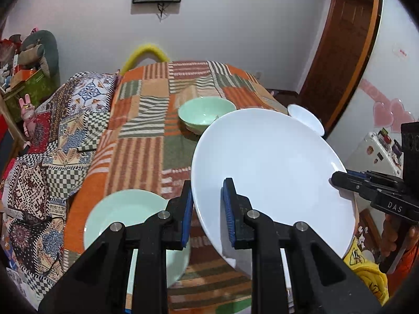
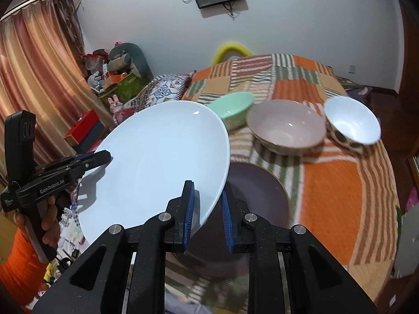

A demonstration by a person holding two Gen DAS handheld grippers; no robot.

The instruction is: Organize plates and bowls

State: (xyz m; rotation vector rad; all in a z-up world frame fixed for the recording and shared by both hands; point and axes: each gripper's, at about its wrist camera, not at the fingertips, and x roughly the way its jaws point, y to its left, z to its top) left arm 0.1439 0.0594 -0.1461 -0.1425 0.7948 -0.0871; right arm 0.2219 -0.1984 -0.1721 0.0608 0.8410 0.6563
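Observation:
A large white plate hangs tilted in the air above the bed, carried by both grippers. My left gripper is shut on its near left rim, blue pads on both faces. My right gripper is shut on the opposite rim of the same plate; it also shows at the plate's far edge in the left wrist view. A mint green plate lies below my left gripper. A dark purple plate lies under my right gripper. A green bowl, a pink bowl and a white spotted bowl stand in a row behind.
Everything rests on a bed with an orange, green and striped patchwork blanket. A patterned quilt covers the bed's left side. Boxes and soft toys are piled by the curtain at the left. A person's hand grips the left tool's handle.

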